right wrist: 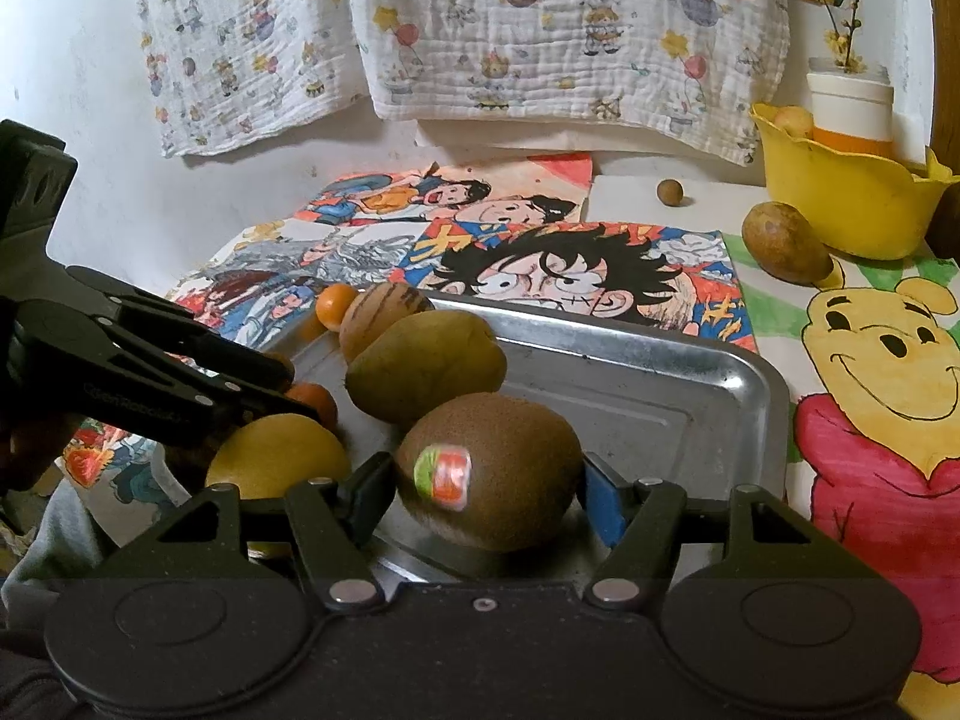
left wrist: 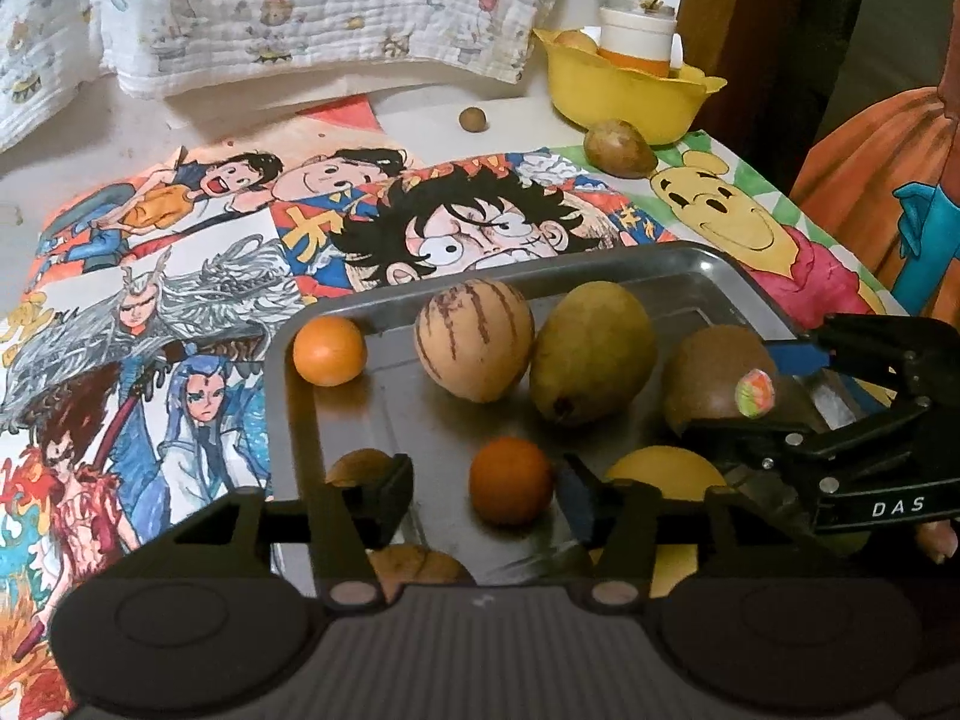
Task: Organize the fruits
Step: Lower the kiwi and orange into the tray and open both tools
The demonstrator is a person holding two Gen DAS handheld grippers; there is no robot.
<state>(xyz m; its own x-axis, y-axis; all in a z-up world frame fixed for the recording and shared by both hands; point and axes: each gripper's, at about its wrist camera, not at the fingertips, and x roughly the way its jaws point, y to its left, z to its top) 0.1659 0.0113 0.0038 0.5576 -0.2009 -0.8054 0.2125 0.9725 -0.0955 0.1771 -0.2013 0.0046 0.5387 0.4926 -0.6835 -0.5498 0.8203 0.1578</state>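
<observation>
Brushed steel fills your left wrist view: a shallow rounded-corner metal tray with a raised lip, lying on a cartoon-printed cloth. On it you have a smooth small orange at the far left corner, a round striped melon touching a matte green mango, and a fuzzy brown kiwi with a sticker. Your left gripper stands spread wide, a second orange loose between its fingers, neither pad touching it. A yellow lemon sits just beside it, under your right gripper, which reaches in from the right. Open tray floor lies between the near orange and the far row.

From your right wrist view the kiwi fills the gap of your right gripper; the fingers flank it closely, but you cannot tell whether the pads press it. The far right half of the tray is bare metal here, with free room to its lip. This view shows more plainly the wavy-rimmed yellow plastic bowl, a brown pear-shaped fruit beside it, and a small brown nut well apart on the table.
</observation>
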